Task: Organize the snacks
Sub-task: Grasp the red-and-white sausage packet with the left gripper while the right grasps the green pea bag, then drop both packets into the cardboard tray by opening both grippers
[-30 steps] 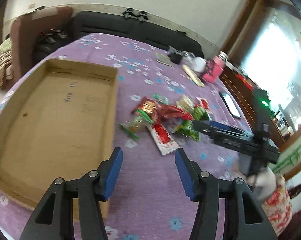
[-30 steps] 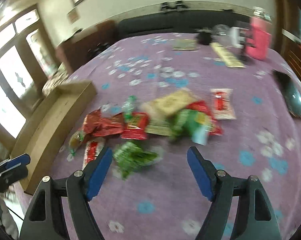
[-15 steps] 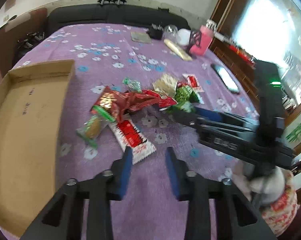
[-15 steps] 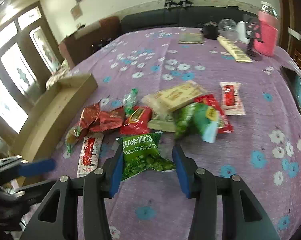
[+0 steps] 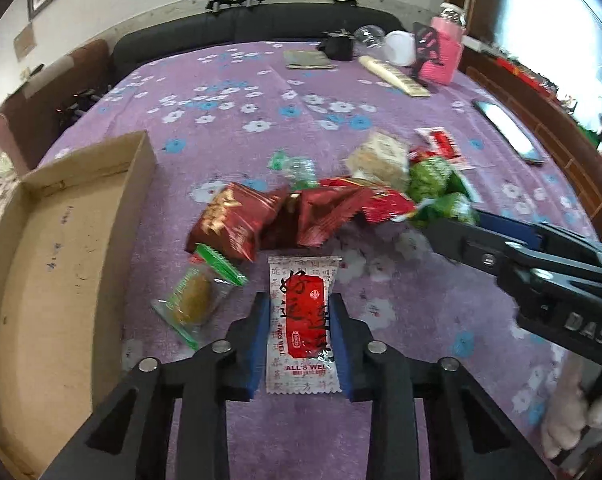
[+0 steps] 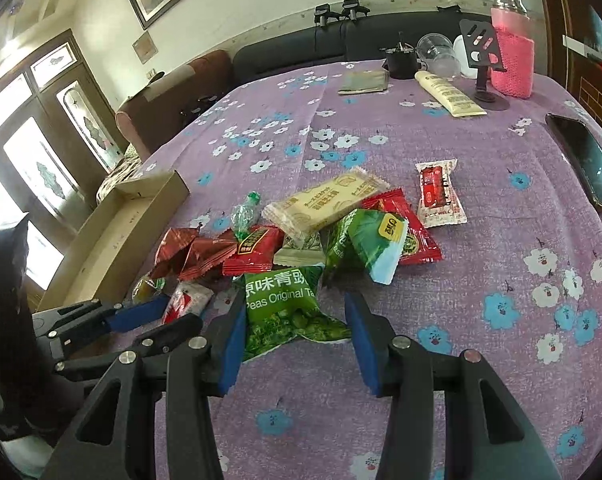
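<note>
A pile of snack packets lies on the purple flowered cloth. My left gripper (image 5: 299,334) has its blue pads on both sides of a white-and-red packet (image 5: 302,326), which lies flat on the cloth; the pads touch its edges. My right gripper (image 6: 295,332) stands open around a green pea packet (image 6: 289,306) at the near edge of the pile; its pads are a little apart from the packet. The right gripper also shows in the left wrist view (image 5: 541,264), the left one in the right wrist view (image 6: 141,316). An empty cardboard box (image 5: 53,264) lies to the left.
Red packets (image 5: 285,216), a green-banded cake packet (image 5: 195,300), a cream biscuit packet (image 6: 325,204) and another white-and-red packet (image 6: 439,194) lie in the pile. A phone (image 6: 589,160) lies right. A pink bottle (image 6: 511,52), tube (image 6: 449,94) and cups stand far back.
Both grippers have moved forward and down to the pile and narrowed. The left one now brackets the white-and-red packet, the right one the green pea packet.
</note>
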A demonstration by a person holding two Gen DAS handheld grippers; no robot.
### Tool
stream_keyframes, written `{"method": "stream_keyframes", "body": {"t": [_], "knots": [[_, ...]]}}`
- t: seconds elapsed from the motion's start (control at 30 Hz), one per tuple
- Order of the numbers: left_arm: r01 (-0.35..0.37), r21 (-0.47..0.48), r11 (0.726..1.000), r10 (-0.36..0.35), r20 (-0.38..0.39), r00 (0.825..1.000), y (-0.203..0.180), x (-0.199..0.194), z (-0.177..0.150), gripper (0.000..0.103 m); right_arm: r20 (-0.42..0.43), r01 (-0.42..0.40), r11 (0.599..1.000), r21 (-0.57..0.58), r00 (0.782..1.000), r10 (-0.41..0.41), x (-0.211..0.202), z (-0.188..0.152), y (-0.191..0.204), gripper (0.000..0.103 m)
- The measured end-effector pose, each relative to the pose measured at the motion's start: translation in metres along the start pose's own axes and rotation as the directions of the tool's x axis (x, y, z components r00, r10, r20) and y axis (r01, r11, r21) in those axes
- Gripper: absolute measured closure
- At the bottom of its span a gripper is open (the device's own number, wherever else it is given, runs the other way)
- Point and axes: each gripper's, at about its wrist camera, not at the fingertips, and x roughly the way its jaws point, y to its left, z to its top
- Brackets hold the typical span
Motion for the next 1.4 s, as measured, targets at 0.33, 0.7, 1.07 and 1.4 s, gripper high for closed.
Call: {"method": "stream_keyframes", "body": {"t": [0.33,0.7,1.07,1.4], "knots": [[0.142,-0.127,0.982,-0.131,0.089,0.987,0.031,-0.055,-0.014,0.079,0.047,0.031,0.999,-0.027,0.998,-0.029,-0.008,-0.002,0.011,0.057],[0.040,-0.391,0.919,0.035,0.183,0.982,0.162,-0.123,-0.064,0.079,-0.002,-0.173,0.960,-0.219,0.984,0.177,-0.027,-0.001,0.136,0.056],[-0.046,-0.487,0.872,0.114,0.111,0.987,0.239,-0.111,-0.096,0.077,-0.206,-0.263,0.900,-0.347,0.958,0.201,0.053,-0.027,0.264,0.056],[0.073,-0.567,0.820,0.052,0.201,0.978,0.264,-0.127,-0.109,0.046,-0.206,-0.238,0.878,-0.416,0.965,0.164,0.066,-0.043,0.298,0.054]]}}
